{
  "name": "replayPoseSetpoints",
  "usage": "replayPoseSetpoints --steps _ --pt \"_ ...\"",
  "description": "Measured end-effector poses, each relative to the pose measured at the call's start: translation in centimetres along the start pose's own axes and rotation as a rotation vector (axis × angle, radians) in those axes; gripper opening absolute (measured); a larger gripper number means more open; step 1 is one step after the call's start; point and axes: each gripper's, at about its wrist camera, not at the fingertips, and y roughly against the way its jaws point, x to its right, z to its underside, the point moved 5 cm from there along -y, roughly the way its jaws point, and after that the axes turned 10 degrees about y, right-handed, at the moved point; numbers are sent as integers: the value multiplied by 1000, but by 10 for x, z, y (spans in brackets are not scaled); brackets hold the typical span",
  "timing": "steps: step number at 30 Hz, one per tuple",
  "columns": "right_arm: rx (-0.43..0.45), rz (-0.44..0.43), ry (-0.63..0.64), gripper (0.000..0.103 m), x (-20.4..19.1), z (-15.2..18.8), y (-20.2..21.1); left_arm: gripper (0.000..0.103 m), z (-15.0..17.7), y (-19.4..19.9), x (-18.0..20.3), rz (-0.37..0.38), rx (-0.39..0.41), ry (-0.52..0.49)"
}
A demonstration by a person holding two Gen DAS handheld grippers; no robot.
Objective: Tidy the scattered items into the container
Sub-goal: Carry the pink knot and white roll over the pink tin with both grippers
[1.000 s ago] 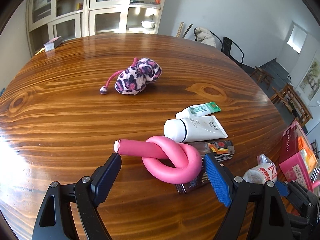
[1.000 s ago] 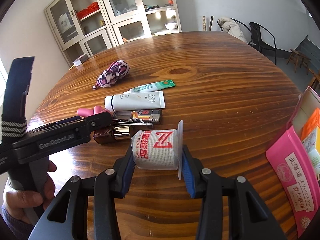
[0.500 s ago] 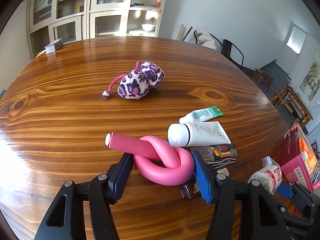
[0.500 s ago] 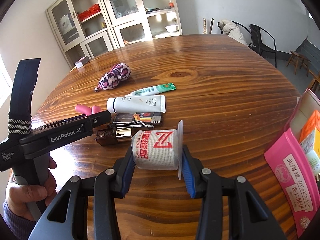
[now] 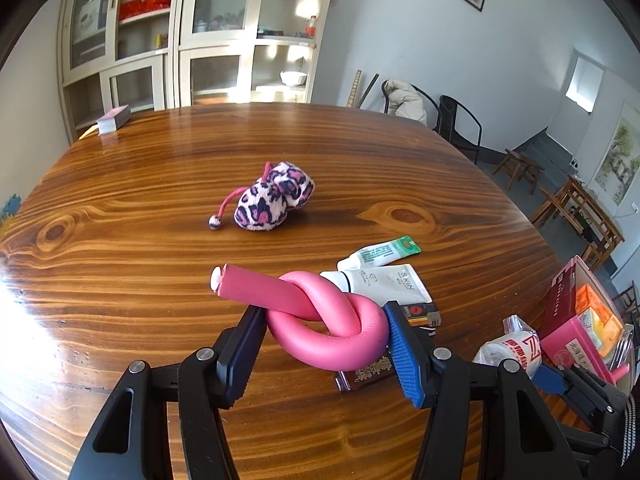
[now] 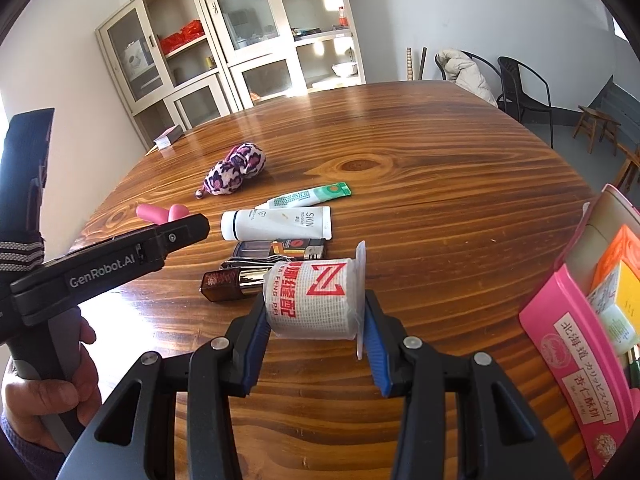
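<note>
In our left wrist view, the left tool (image 5: pixel 326 342) clamps the knotted pink foam roller (image 5: pixel 320 316) between both pads, its free end jutting up-left. Beyond it lie a white tube (image 5: pixel 384 282) and a leopard-print pouch (image 5: pixel 272 198) on the bench (image 5: pixel 160 240).

In our right wrist view, the right tool (image 6: pixel 316 338) grips a wrapped gauze roll (image 6: pixel 316 300); the container (image 6: pixel 576 344) sits to its right.

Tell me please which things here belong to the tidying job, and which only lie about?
Job: pink foam roller, bandage roll, white tube, green tube, leopard pouch, container.
Lying about: card box, chairs, cabinet.
</note>
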Motion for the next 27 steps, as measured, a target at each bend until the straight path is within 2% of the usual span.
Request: replayPoseSetpoints --steps 17,21,27 --pt "96 130 -29 47 18 0 23 61 -4 35 28 48 72 -44" --pt "143 166 -95 47 35 9 48 61 -4 46 35 68 89 -55" --pt "223 237 -220 47 76 31 106 61 9 47 57 99 66 -93"
